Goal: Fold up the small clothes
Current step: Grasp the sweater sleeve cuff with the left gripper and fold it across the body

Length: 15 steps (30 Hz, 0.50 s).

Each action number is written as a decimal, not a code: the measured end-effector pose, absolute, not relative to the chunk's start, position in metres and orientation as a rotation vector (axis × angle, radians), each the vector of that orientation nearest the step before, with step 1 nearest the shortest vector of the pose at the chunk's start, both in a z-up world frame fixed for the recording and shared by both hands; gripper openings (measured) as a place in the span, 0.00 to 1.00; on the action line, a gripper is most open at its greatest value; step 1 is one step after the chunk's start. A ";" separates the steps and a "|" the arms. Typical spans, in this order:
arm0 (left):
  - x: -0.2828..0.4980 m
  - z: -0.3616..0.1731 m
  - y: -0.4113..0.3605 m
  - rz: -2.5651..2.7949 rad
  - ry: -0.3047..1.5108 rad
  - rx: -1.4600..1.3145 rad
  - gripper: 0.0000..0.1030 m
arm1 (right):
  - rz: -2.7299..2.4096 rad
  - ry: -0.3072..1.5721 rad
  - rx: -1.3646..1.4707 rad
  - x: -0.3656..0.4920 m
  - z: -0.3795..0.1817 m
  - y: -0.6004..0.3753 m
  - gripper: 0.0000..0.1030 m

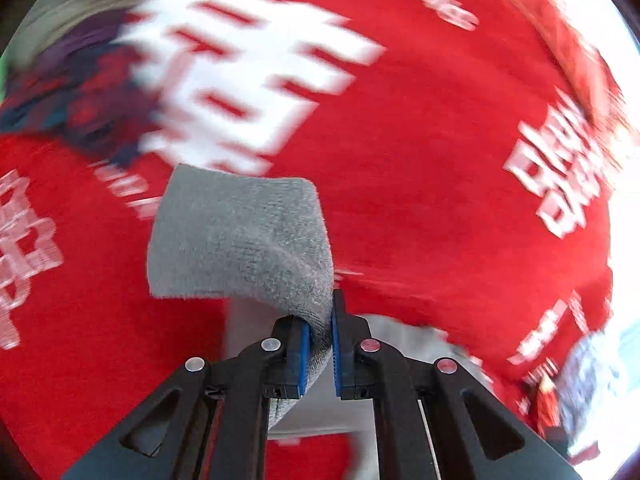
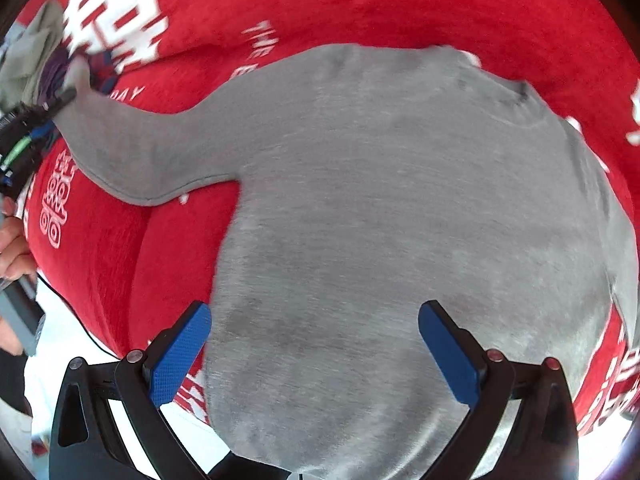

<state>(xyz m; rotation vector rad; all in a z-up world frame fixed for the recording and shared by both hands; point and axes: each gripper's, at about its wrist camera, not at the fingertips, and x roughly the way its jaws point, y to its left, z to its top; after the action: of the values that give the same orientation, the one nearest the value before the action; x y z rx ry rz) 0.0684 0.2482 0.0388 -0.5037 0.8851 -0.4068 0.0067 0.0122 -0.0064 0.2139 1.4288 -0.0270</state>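
We noted the grey sweater (image 2: 400,220) spread flat over a red cloth (image 2: 400,0) printed with white characters, its body filling most of the right wrist view. One sleeve (image 2: 132,148) stretched out toward the upper left of that view, lifted off the cloth at its far end.

Left gripper (image 1: 320,336): jaws nearly closed on the sleeve cuff (image 1: 240,236) — the blue pads (image 1: 305,352) pinched a fold of the grey knit between them, and the free end of the cuff fanned out above the fingers. The background in this view was heavily motion-blurred. In the right wrist view we saw this same gripper at the left edge, at the end of the stretched sleeve, with the person's hand (image 2: 14,248) behind it.

Right gripper (image 2: 316,352): jaws spread wide, holding nothing, poised over the lower part of the sweater's body — whether its fingers touched the fabric we could not tell.

A pile of other clothes (image 2: 40,56), greenish-grey and purple, lay on the red cloth at the far upper left, just beyond the held cuff.
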 end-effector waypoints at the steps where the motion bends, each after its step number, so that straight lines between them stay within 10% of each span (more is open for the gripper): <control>1: 0.069 0.047 0.222 -0.467 0.882 -0.485 0.10 | -0.041 1.423 0.229 0.005 -0.005 0.004 1.00; 15: 0.014 -0.034 -0.040 -0.704 1.227 -0.089 0.10 | -0.290 1.375 0.429 -0.043 -0.010 -0.159 1.00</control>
<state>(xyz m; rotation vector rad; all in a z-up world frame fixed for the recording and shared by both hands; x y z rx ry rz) 0.0136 -0.0401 -0.0344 -0.0893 1.2267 -0.7037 -0.0429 -0.1592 -0.0101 0.4291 1.3747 -0.2900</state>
